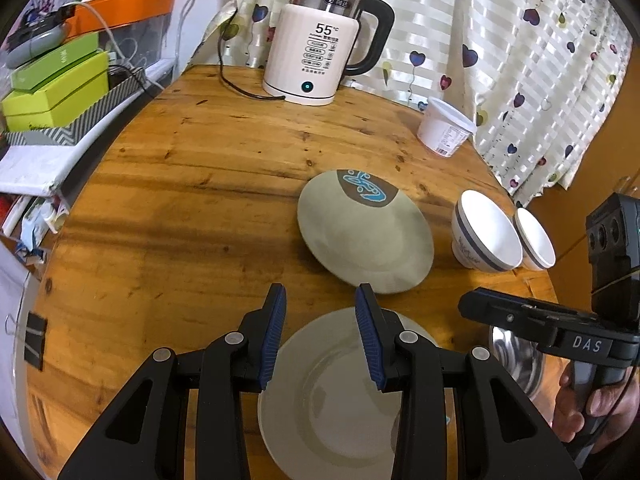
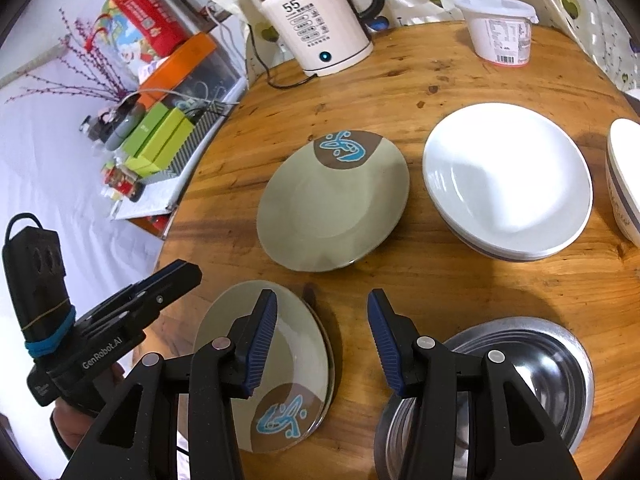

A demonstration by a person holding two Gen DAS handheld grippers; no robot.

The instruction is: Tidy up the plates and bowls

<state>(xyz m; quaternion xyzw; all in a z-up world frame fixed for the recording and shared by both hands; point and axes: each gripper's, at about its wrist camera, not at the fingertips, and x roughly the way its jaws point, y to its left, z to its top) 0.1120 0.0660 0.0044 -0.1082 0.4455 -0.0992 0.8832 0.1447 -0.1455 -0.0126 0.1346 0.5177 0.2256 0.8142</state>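
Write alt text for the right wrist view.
The right tool hangs open and empty over a round wooden table, between a green patterned plate and stacked steel bowls. Beyond lie another green plate, white bowls and a kettle.

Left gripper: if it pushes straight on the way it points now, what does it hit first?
Probably the far green plate. The left gripper is open and empty above the near plate, aimed forward and downward; depth is unclear, so it might meet bare table first.
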